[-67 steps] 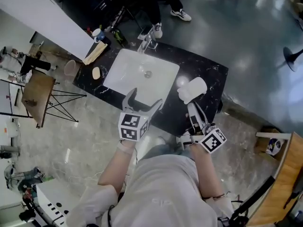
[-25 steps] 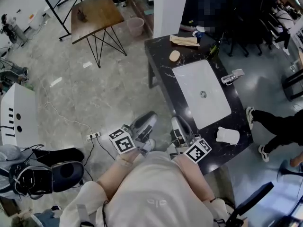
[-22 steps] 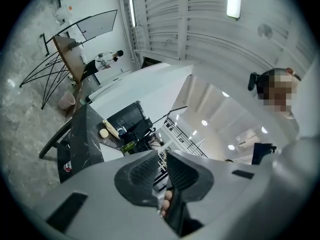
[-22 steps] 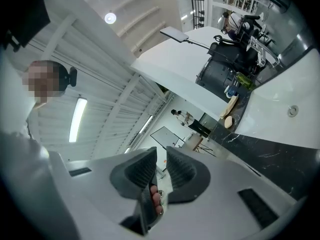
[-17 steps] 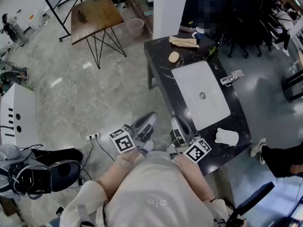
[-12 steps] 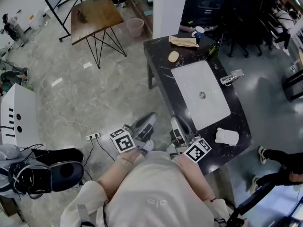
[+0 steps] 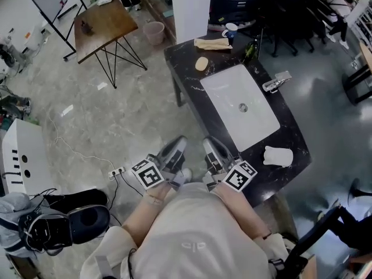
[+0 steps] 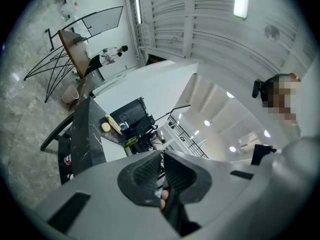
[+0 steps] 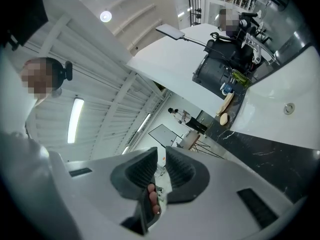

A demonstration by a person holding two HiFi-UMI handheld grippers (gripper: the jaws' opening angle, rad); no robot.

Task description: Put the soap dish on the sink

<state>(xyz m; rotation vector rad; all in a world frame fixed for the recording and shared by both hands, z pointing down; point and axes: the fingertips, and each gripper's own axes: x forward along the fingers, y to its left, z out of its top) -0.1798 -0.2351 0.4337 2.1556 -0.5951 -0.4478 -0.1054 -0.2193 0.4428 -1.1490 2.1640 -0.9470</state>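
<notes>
The white soap dish [image 7: 278,156] lies on the black marble counter [image 7: 285,127], at its near right end beside the white sink basin [image 7: 229,106]. Both grippers are held close to my body, off the counter's near-left corner and apart from the dish. My left gripper [image 7: 179,139] is shut and empty, and the left gripper view shows its pads [image 8: 150,171] meeting. My right gripper [image 7: 208,141] also holds nothing. In the right gripper view its jaws stand almost together around the right gripper's tips [image 9: 160,154].
A chrome faucet [image 7: 275,81] stands at the basin's right side. A tan soap bar [image 7: 201,63], a folded cloth [image 7: 212,43], a cup [image 7: 231,28] and a green bottle [image 7: 251,50] sit at the counter's far end. Beyond are a wooden table [image 7: 102,25] and a pink bin [image 7: 154,32].
Earlier my right gripper was at the dish over the counter; since then both grippers stay drawn back near my body. Over the last second the view shifted slightly and a passer-by's legs left the right side.
</notes>
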